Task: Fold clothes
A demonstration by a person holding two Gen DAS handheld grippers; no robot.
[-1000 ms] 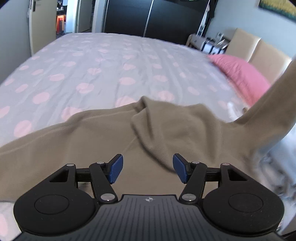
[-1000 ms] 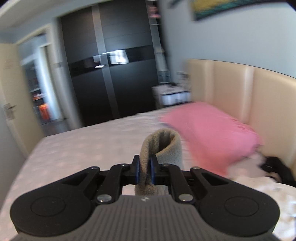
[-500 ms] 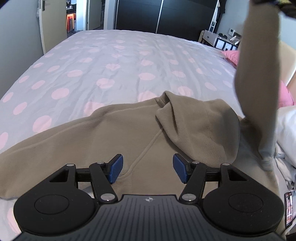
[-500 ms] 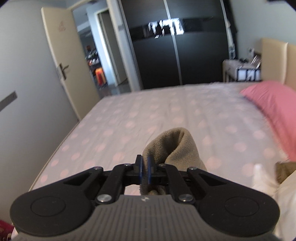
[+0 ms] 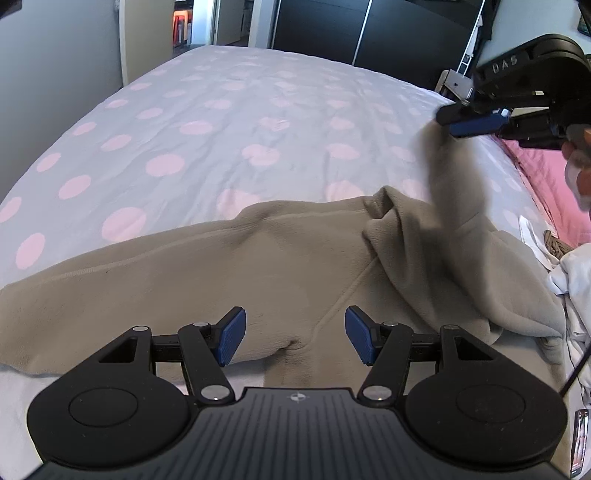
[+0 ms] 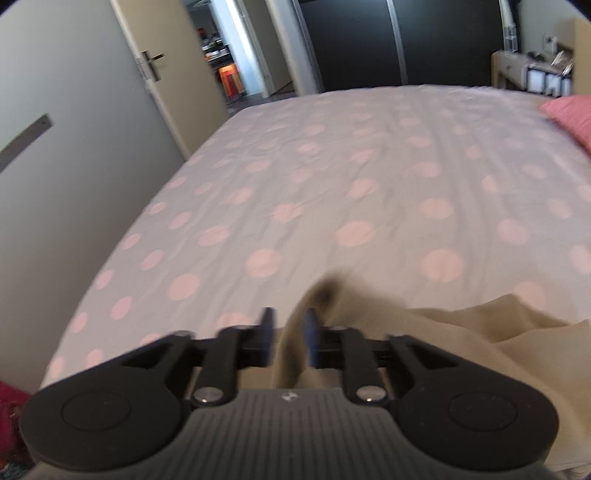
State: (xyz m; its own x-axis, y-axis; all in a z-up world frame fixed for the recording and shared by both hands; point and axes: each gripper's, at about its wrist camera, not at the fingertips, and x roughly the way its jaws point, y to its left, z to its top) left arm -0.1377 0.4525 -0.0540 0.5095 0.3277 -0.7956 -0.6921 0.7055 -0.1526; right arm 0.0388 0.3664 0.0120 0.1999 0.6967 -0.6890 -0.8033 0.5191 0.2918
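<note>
Underneath, pink-dotted bed (image 5: 229, 122), tan fleece (image 5: 221, 273); left gripper (image 5: 295, 339) spread, right gripper (image 6: 288, 341) parted around sleeve (image 6: 291, 354).

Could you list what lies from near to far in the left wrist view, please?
Left gripper, jaws open → tan fleece top → spotted bedsheet → dark wardrobe.

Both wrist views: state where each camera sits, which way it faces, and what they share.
Left wrist: behind the open left tool, facing across the fleece top; right tool and a hand show.
Right wrist: behind the right tool, facing the door.
Shared: the top and the bed.
</note>
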